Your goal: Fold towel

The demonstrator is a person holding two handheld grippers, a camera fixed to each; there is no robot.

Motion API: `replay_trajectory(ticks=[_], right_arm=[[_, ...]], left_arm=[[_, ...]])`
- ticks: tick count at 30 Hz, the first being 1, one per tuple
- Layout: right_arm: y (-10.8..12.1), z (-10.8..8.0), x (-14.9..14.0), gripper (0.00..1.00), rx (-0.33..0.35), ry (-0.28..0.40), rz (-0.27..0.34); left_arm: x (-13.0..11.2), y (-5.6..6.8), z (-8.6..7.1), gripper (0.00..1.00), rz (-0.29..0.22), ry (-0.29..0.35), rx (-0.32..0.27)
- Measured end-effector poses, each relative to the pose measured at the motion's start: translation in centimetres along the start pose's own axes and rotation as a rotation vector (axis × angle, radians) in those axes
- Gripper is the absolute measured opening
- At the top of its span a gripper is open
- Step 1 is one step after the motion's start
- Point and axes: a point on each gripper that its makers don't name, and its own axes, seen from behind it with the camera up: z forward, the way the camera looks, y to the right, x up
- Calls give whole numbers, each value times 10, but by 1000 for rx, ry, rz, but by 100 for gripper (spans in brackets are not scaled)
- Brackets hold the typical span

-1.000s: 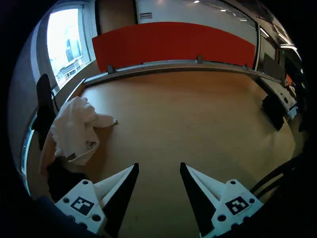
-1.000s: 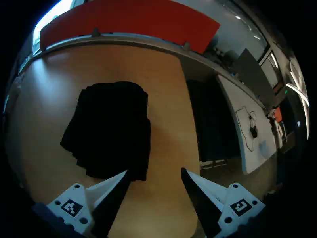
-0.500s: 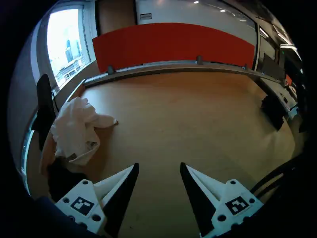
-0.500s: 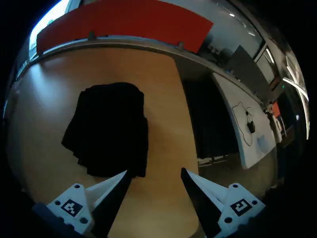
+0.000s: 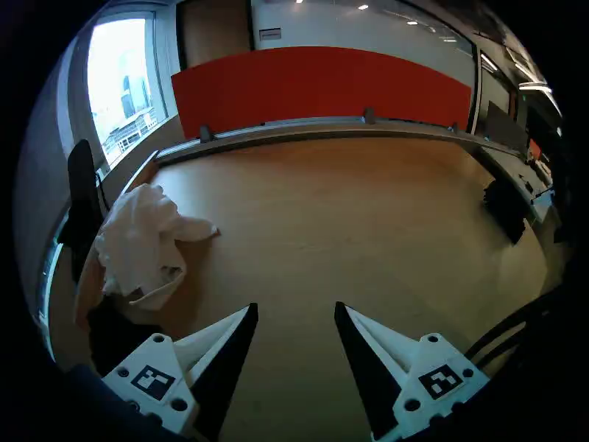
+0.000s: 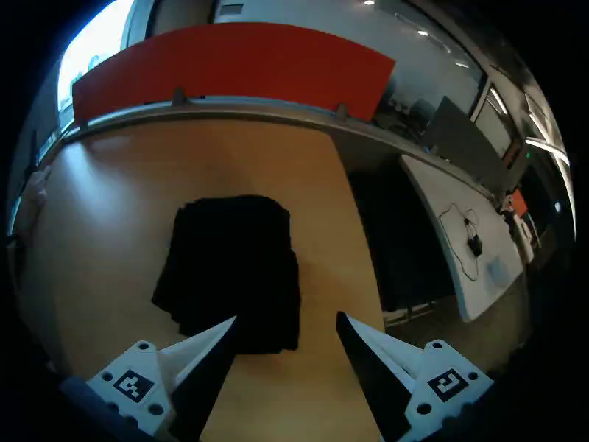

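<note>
While the left gripper [image 5: 295, 305] and right gripper [image 6: 286, 317] gape empty, the crumpled white towel [image 5: 143, 243] lies forward-left of the left one, probably nearer it.

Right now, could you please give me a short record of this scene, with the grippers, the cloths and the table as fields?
left gripper: open, holding nothing, over bare wood
right gripper: open, holding nothing
white towel: crumpled heap near the table's edge, unfolded
black cloth: folded flat, just ahead of the right gripper; contact cannot be told
table: light wood, with a red partition along its far edge
</note>
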Motion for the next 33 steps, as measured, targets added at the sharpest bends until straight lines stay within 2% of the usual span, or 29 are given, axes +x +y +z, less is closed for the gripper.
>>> replay_trajectory(ticks=[9,21,33], right_arm=[[-39,-14,45,94,41,159,62],[-66,-31,81,94,41,319,156],[-96,-80,129,94,41,532,186]], left_arm=[[9,-1,0,76,-10,20,0],[24,-7,-1,77,-17,54,7],[66,-24,-5,76,-53,162,33]])
